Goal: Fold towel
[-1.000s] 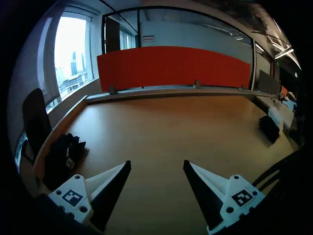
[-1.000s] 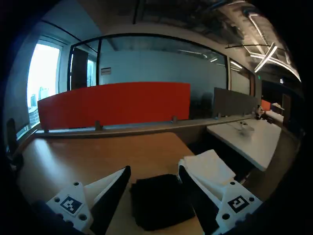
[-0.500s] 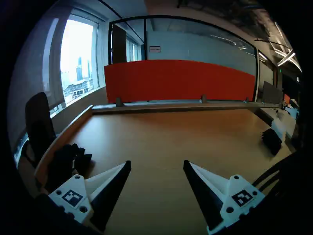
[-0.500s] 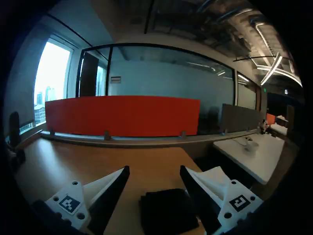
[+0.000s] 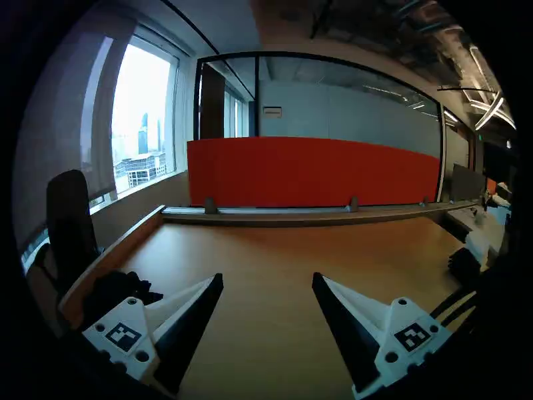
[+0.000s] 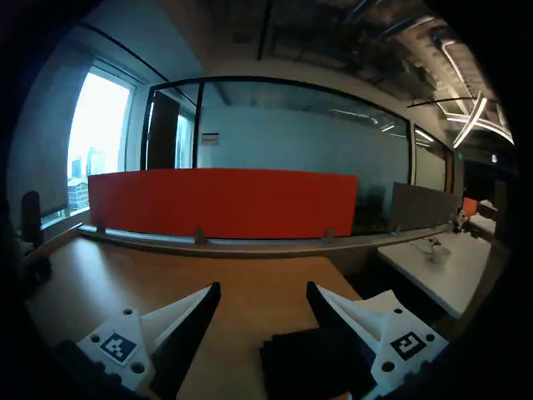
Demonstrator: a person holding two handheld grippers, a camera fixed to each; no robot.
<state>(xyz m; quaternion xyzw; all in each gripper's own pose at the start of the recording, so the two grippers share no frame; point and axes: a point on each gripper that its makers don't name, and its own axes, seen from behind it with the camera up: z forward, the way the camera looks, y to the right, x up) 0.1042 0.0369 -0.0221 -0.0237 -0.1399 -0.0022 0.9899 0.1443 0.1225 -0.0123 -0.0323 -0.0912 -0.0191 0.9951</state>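
Left gripper view looks level across a wooden table (image 5: 286, 253) toward a red partition (image 5: 313, 172) at its far edge. The left gripper (image 5: 266, 276) is held low and nearly flat above the table top. Its two white fingers point straight forward from the bottom of the frame. Its jaws stand wide apart with only bare wood between them, and they hold nothing. At the lower left, a dark crumpled heap (image 5: 113, 290) lies at the table's edge, just beside the left finger. A dark chair (image 5: 66, 227) stands behind it, below a bright window (image 5: 140, 140). At the far right edge of the frame sits a small dark folded stack (image 5: 464, 263), well apart from this gripper, with something white just above it. It is too small to tell more.

In the right gripper view, the right gripper (image 6: 262, 285) has the same pose: low, about level, and pointing at the red partition (image 6: 226, 203). Its jaws are also spread wide and grip nothing. The black towel (image 6: 313, 360) lies folded on the table (image 6: 133, 287) at the bottom of the frame, right of centre. It is partly between the fingers and partly hidden behind the right-hand finger. Whether that finger touches it, I cannot tell. A white desk (image 6: 440, 273) stands at the right.
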